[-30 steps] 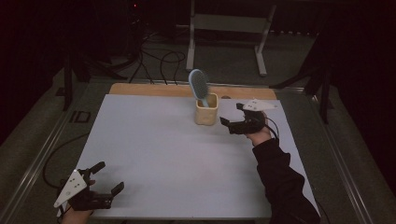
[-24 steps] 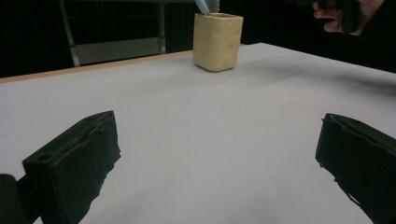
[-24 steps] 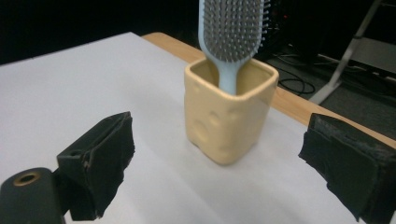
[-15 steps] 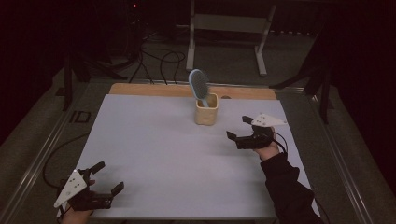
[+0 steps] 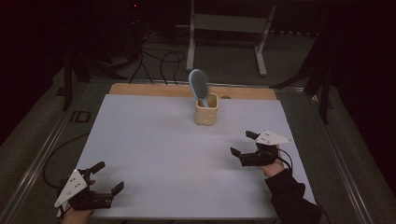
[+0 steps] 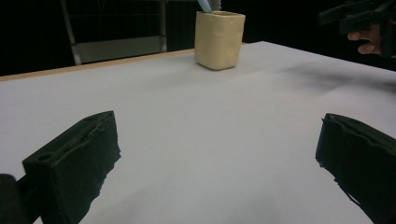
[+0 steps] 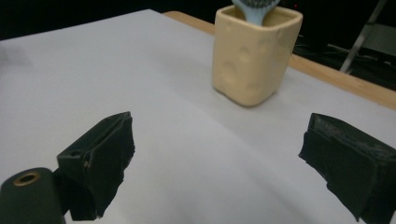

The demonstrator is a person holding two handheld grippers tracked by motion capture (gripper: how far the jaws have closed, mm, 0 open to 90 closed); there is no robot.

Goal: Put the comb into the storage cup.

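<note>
Dark room, white bench [image 5: 154, 154]: light, stiff hairbrush [image 5: 199, 85] stands in a rigid cup [image 5: 206, 109]; grasp its head. Right hand-held gripper [image 5: 243, 143] and left hand-held gripper [image 5: 108, 177] gape empty.

The tabletop [image 5: 154, 154] is a plain pale grey-white with no pattern, and a light wooden strip [image 5: 154, 90] of warm tan runs along its far edge. The cup [image 5: 206, 109] at the far middle is cream-yellow, its sides dotted with shallow round dimples. The brush [image 5: 199, 83] standing in it is light blue, with a darker grey bristle face. The left gripper [image 5: 106, 176] at the near left is black, with a pale grey plate on top speckled with small dark dots. The right gripper [image 5: 243, 143] at the right is black too, under a matching pale dotted plate. The sleeve [image 5: 289, 198] near it is black. The fingers [image 7: 98, 158] are matt black.
</note>
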